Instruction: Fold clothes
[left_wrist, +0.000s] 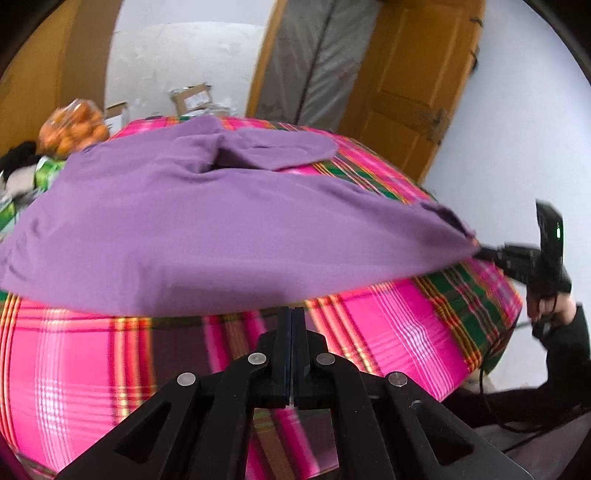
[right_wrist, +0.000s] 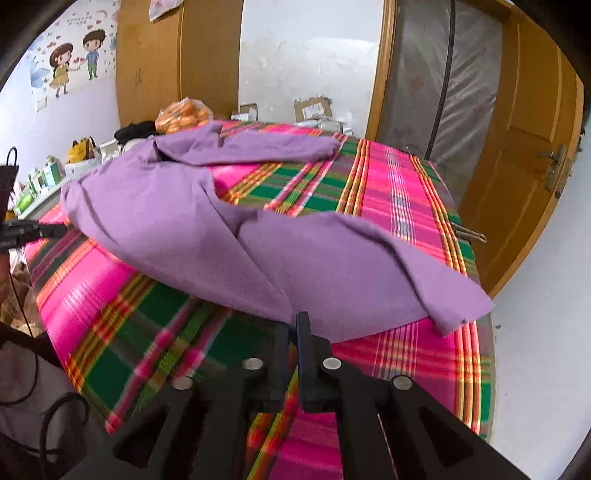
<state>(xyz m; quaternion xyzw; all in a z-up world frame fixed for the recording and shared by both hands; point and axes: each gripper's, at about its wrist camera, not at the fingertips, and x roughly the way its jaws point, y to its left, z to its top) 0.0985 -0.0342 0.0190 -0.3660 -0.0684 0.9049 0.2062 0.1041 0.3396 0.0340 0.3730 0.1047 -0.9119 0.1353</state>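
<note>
**Purple garment lifted over plaid table, both grippers at its near edge**

Left wrist view: left gripper (left_wrist: 291, 314) has jaws pressed together; the near hem of the purple garment (left_wrist: 192, 218) sits at its tips, whether pinched cannot be told. Garment spreads over the plaid table (left_wrist: 388, 332). The right gripper (left_wrist: 484, 253) meets the garment's right corner. Bag of oranges (left_wrist: 74, 127) at far left.

Right wrist view: right gripper (right_wrist: 293, 325) shows a narrow gap between the fingers, with a garment (right_wrist: 207, 229) edge at the tips; grip unclear. Garment lies bunched, one sleeve (right_wrist: 406, 273) trailing towards the table's (right_wrist: 406, 192) right edge. Left gripper (right_wrist: 51, 230) is at the garment's left edge.
</note>
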